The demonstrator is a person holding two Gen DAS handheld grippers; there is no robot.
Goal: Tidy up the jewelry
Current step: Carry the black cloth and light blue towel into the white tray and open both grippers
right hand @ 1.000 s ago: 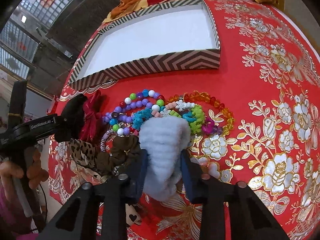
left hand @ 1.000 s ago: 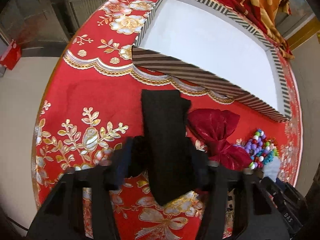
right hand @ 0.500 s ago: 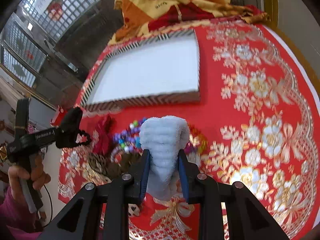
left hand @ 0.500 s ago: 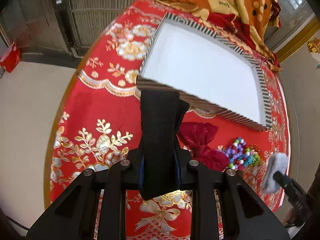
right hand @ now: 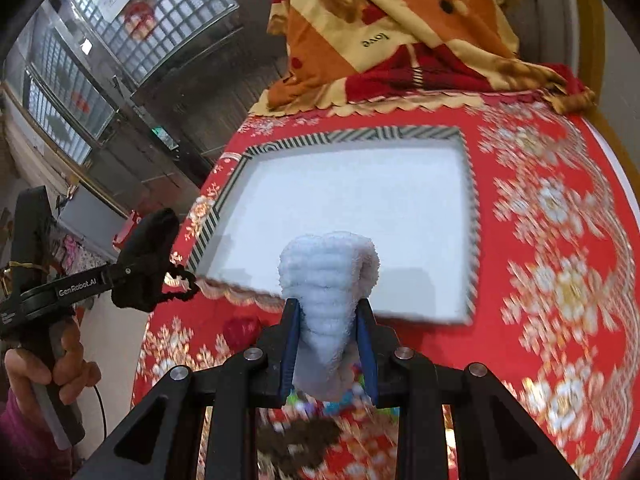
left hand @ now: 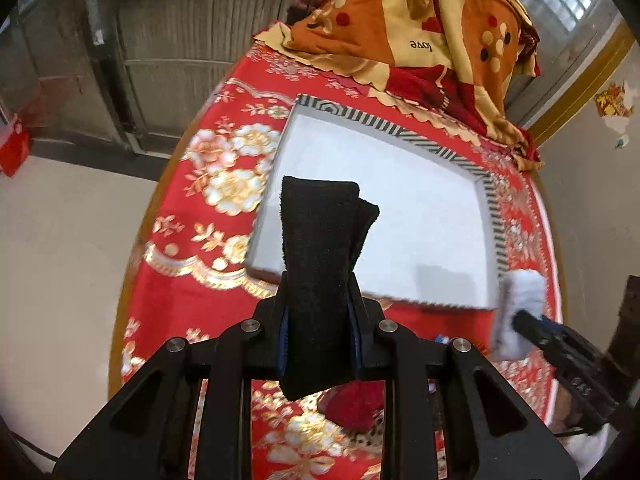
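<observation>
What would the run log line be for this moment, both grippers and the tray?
left gripper: shut on black scrunchie | right gripper: shut on pale blue scrunchie | striped tray: nothing inside

Round table in red-gold floral cloth, orange blanket at far edge, glass-block windows, pale floor.

The left gripper clamps a black scrunchie (folded upright) before the striped tray.

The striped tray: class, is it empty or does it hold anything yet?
Empty. The striped tray shows only a bare white floor in both views; the black scrunchie and white scrunchie remain gripped.
</observation>
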